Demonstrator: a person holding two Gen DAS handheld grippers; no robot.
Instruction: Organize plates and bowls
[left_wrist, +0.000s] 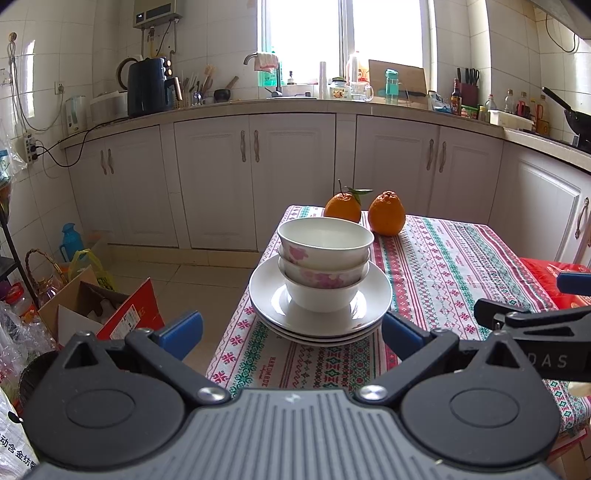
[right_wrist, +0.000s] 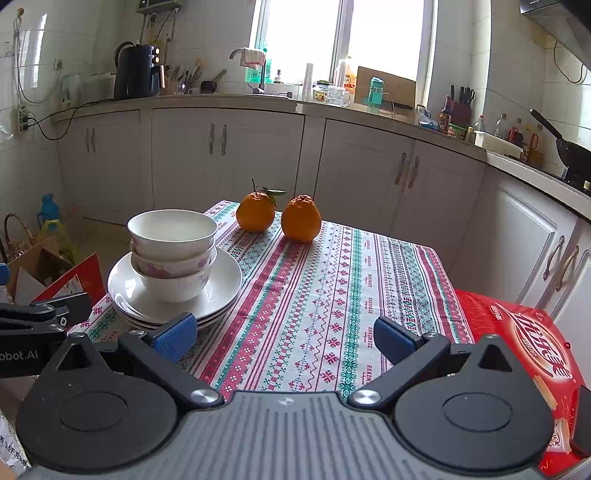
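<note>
Three bowls (left_wrist: 324, 260), nested, on a stack of plates (left_wrist: 320, 314) near the left edge of the table (left_wrist: 461, 266), toward the near-left corner. Two oranges (right_wrist: 279, 216) at the far edge, well apart from the crockery. A red box (right_wrist: 517, 332) off the right edge.

Left gripper (left_wrist: 291, 332) hovering just short of the plates, fingers spread wide, holding nothing. Right gripper (right_wrist: 283, 338) over the middle of the cloth, near the front edge, likewise wide open and empty; its left pad looks close to the plate rim in the right wrist view.

Tidy stack already, so likely little left beyond lifting or shifting it, or unstacking first.

For a sound grip: take the top bowl by its rim, one finger inside, one outside, closing gently on the glazed wall. Lift straight up to free it from the bowl beneath, no tilting. Better not to clamp the whole nest at once. Risk of sliding the plates toward the left edge if nudged; worth steadying the plate rim with the other gripper.
</note>
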